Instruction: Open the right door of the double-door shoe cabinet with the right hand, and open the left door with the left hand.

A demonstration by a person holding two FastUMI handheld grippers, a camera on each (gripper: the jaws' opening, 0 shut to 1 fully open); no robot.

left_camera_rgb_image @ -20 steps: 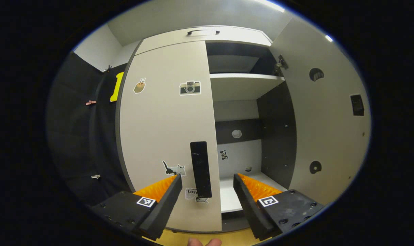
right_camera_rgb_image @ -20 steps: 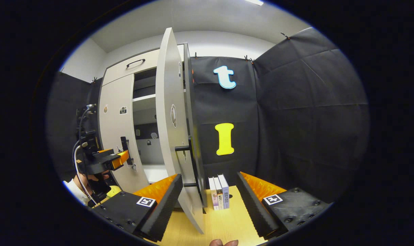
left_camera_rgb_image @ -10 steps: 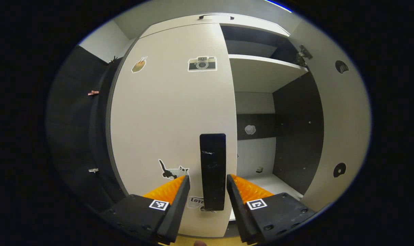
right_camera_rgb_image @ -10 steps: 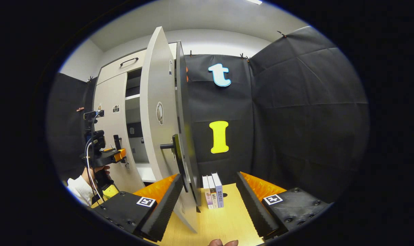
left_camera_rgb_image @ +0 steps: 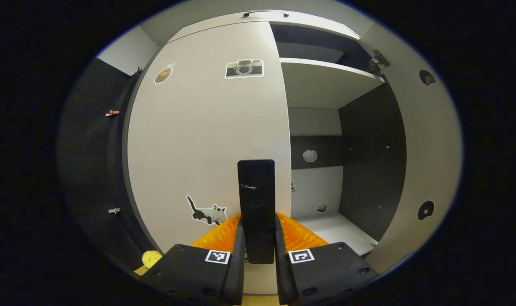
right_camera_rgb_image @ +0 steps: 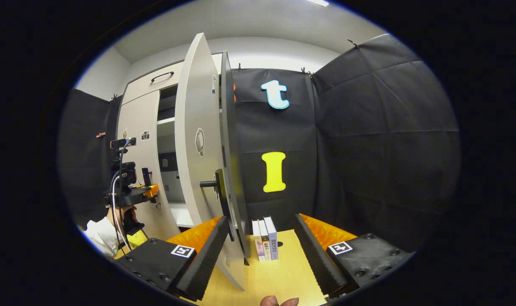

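The left gripper (left_camera_rgb_image: 258, 255) has closed its 2 fingers on the flat black handle (left_camera_rgb_image: 256, 204) of the left door (left_camera_rgb_image: 198, 140). Half a second ago the fingers sat apart on each side of that handle; now both press on it. The left door is smooth and pale, and it is shut. It has a camera sticker (left_camera_rgb_image: 243, 69) near the top and a cat sticker (left_camera_rgb_image: 206, 212) low down.

The right door (right_camera_rgb_image: 196, 140) stands wide open, turned edge-on in the right gripper view. Its black bar handle (right_camera_rgb_image: 217, 187) sticks out from it. It has hardly moved since half a second ago. Inside the shoe cabinet (left_camera_rgb_image: 326, 127) there is a flat white shelf (left_camera_rgb_image: 326, 83) and a dark side wall.

The right gripper (right_camera_rgb_image: 260, 242) is wide open and holds nothing. It hangs over the wooden table (right_camera_rgb_image: 275, 276), just beside the open door. 3 thin books (right_camera_rgb_image: 265, 239) stand upright on the table by the black cloth wall. Far off to the left, a hand (right_camera_rgb_image: 121, 212) with a white sleeve holds the left gripper against the left door.
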